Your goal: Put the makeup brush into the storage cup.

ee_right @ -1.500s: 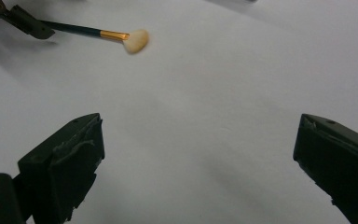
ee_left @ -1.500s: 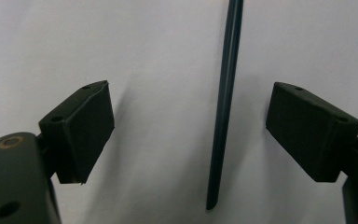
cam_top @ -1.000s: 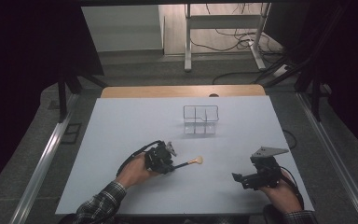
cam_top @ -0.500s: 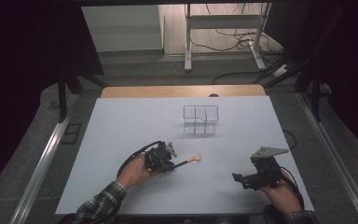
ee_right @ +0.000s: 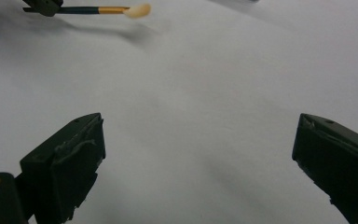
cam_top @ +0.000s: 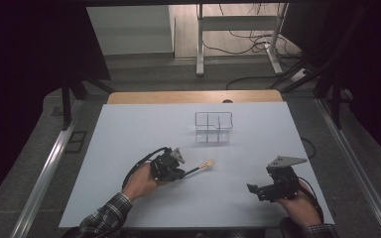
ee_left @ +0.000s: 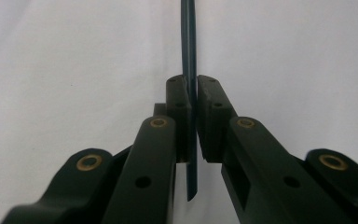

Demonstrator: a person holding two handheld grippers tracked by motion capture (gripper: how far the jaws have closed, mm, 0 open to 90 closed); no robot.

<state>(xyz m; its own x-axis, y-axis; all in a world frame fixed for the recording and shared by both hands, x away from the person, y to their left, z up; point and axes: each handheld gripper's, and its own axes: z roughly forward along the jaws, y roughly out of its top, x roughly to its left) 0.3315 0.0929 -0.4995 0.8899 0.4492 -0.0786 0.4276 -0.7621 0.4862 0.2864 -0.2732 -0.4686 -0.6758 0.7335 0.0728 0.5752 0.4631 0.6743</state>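
My left gripper (cam_top: 178,170) is clamped on the dark handle of a small makeup brush (cam_top: 200,167); in the left gripper view the thin handle (ee_left: 189,70) runs straight up between the two pads, pinched near its rear end with a short stub poking out behind. From the high view the brush sticks out level over the white table (cam_top: 129,139), its gold ferrule and pale, soft-looking tip pointing toward the clear divided organiser (cam_top: 214,127), which stands well apart, farther up the table. My right gripper (cam_top: 258,190) rests low near the front edge with its jaws spread wide and nothing between them. The step in hand, as I judge it, is carrying the brush to that organiser, so I would hold the pinch firm, since the handle is slim and smooth and could swivel, lift gently, tip the brush upright and lower it handle-first into one compartment without knocking the light plastic walls.
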